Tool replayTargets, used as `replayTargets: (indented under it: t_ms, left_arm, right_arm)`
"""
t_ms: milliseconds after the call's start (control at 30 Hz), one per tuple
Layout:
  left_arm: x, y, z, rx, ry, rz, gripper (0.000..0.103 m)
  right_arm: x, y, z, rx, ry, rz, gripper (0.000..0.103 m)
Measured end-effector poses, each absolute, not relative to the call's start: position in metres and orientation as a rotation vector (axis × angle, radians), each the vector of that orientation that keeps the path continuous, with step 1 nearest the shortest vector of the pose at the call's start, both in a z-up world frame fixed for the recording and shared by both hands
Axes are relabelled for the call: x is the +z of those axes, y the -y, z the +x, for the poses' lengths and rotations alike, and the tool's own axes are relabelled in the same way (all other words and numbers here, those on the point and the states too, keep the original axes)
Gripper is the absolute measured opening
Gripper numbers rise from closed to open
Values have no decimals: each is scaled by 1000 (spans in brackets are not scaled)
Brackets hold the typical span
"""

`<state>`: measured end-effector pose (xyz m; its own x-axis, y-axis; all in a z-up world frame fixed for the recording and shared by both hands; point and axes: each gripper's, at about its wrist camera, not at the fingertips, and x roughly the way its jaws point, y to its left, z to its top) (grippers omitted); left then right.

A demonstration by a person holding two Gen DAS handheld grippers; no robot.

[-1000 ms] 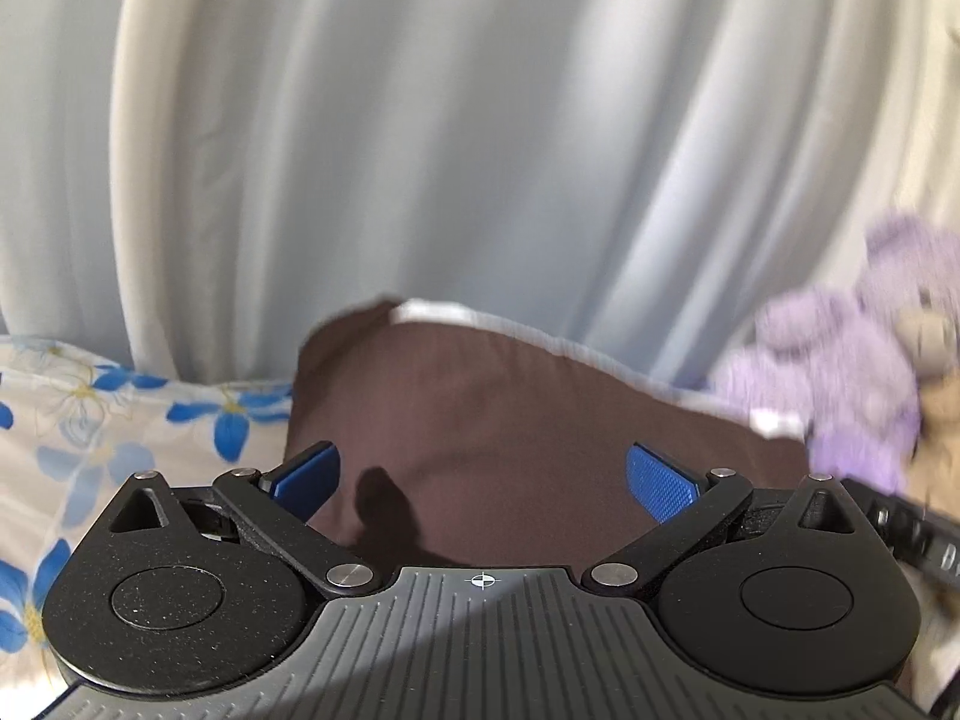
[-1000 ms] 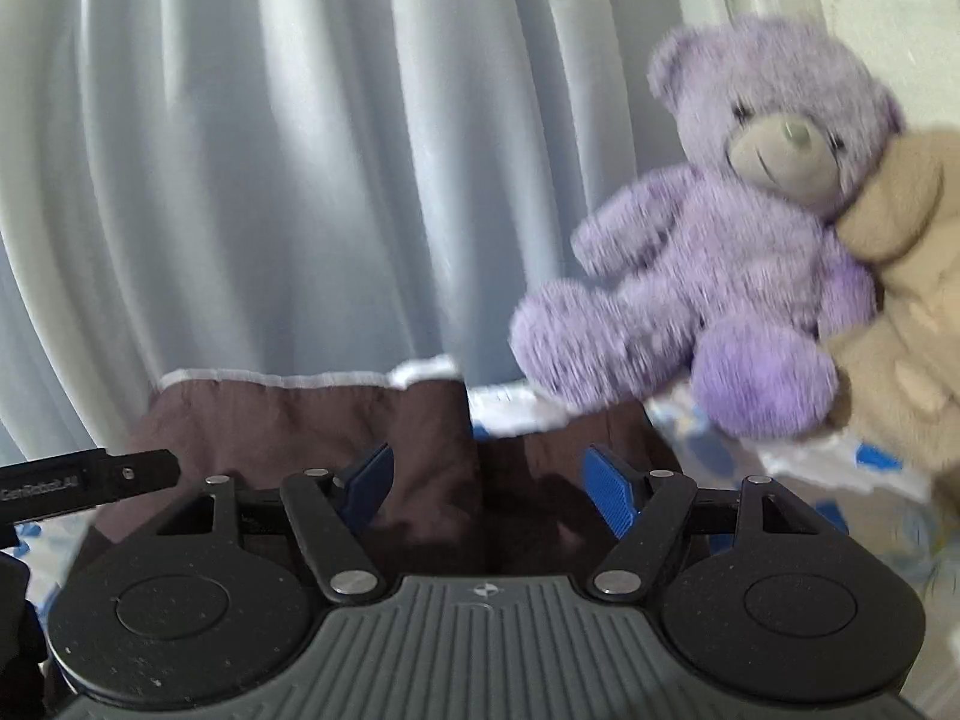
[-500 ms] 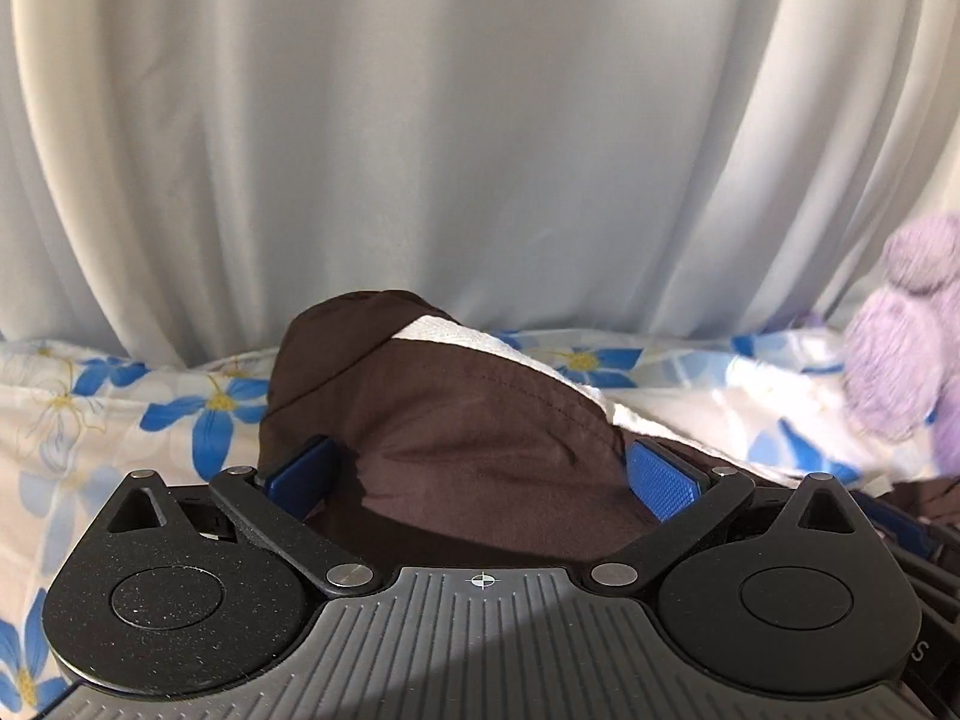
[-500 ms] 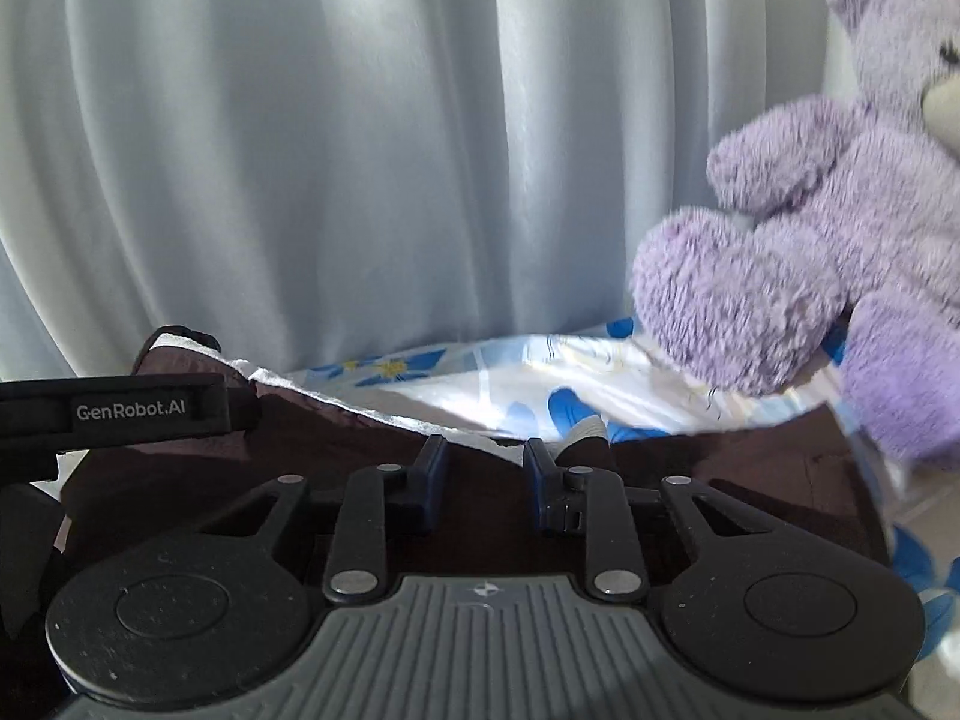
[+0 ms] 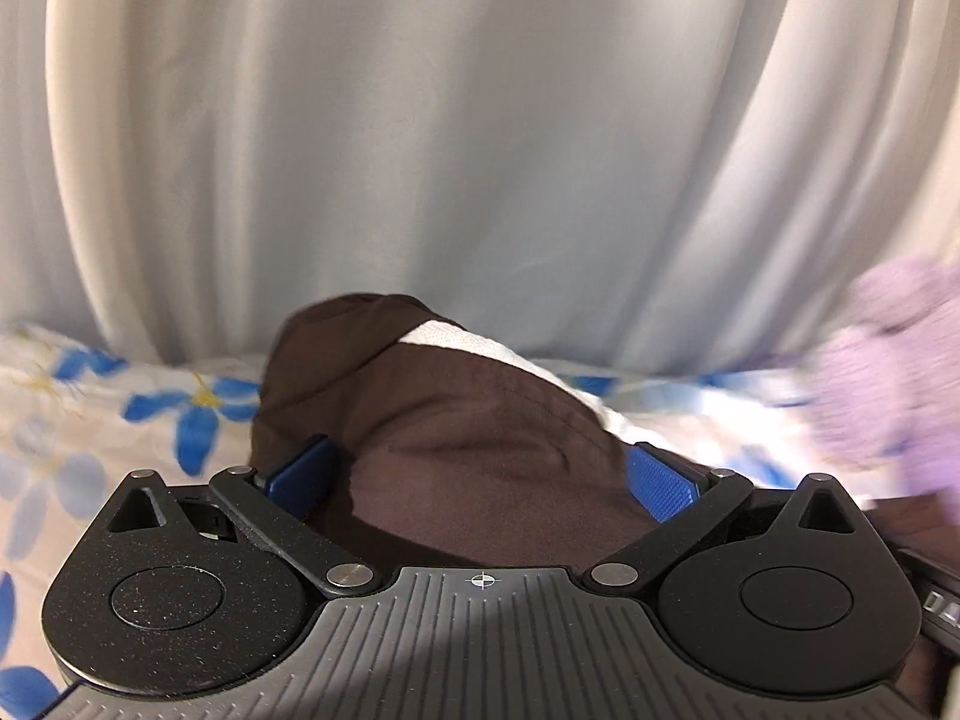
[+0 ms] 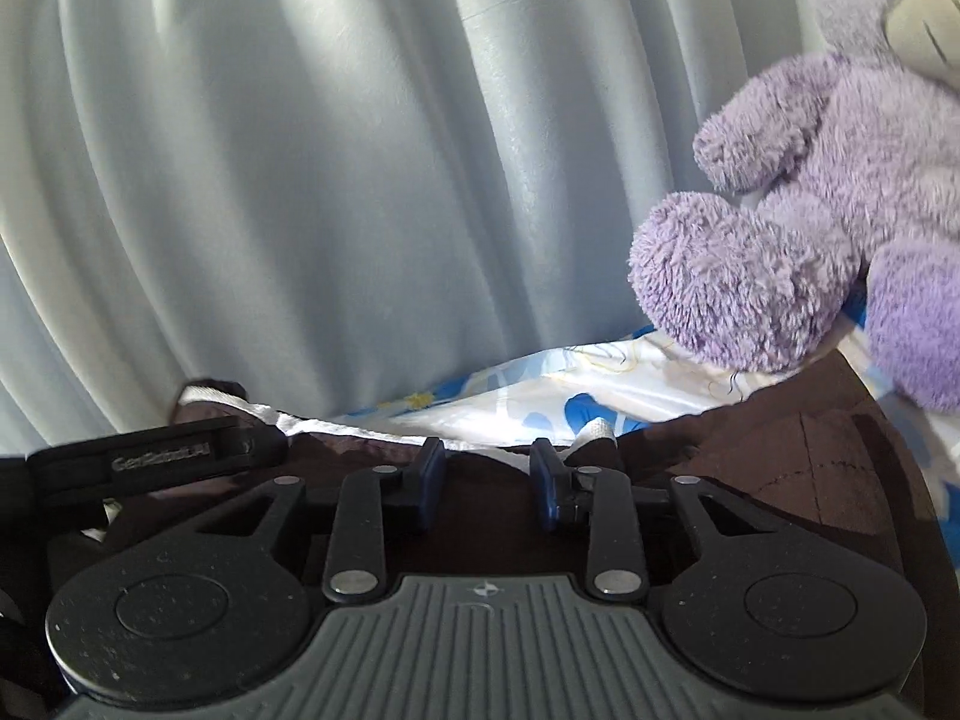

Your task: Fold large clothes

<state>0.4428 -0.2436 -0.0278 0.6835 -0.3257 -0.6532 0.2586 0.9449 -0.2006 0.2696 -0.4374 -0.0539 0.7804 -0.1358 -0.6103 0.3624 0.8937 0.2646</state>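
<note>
- I am holding my left tool (image 5: 480, 474) released, its blue pads (image 5: 660, 483) standing wide apart on either side of a raised bunch of the dark brown garment (image 5: 468, 420).
- The garment is lying on the bed, on a white sheet with blue flowers (image 5: 120, 420), and its white hem band (image 5: 456, 339) is running across the top of the bunch.
- I am holding my right tool (image 6: 489, 480) low over the same garment, with its jaws fairly close together. They have just been opening a little.
- Brown cloth is showing in the gap between the right pads, but I cannot tell whether they are pinching it.
- A pale curtain (image 5: 480, 150) is hanging just behind the bed.
- A purple teddy bear (image 6: 810, 210) is sitting on the sheet to my right, one foot just beside the garment's far edge.
</note>
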Motion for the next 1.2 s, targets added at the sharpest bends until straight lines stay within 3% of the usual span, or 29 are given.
replayTargets:
  t_ms: [67, 100, 133, 167, 200, 367, 600, 667, 733, 800, 900, 1200]
  left_arm:
    - [-12, 213, 432, -427, -791, -147, 103]
    - [-6, 195, 421, -472, -795, -168, 103]
    - [-2, 175, 408, -502, -795, -188, 103]
    - [-1, 154, 395, -525, -793, -212, 103]
    - [-2, 135, 383, -536, -798, -243, 103]
    - [-24, 89, 363, -588, -909, -417, 103]
    - [-48, 120, 363, -651, -963, -367, 103]
    - [-49, 122, 362, -652, -948, -373, 103]
    - [-50, 120, 361, -650, -943, -389, 103]
    - [-49, 119, 358, -650, -939, -398, 101]
    - [-43, 118, 356, -645, -926, -396, 96]
    - [-17, 68, 348, -561, -874, -435, 92]
  right_arm:
    - [-38, 444, 251, -251, -639, 447, 36]
    - [-27, 449, 234, -232, -640, 472, 49]
    - [-17, 454, 215, -227, -634, 495, 80]
    - [-9, 461, 193, -243, -625, 511, 89]
    - [-2, 471, 167, -251, -606, 528, 90]
    - [-18, 531, 97, -281, -672, 809, 90]
    - [-57, 530, 120, -144, -752, 954, 88]
    - [-60, 523, 130, -133, -772, 915, 79]
    - [-60, 519, 139, -119, -789, 887, 62]
    - [-56, 513, 145, -109, -806, 853, 55]
    - [-46, 496, 157, -90, -835, 750, 53]
    - [-19, 447, 193, -3, -876, 638, 46]
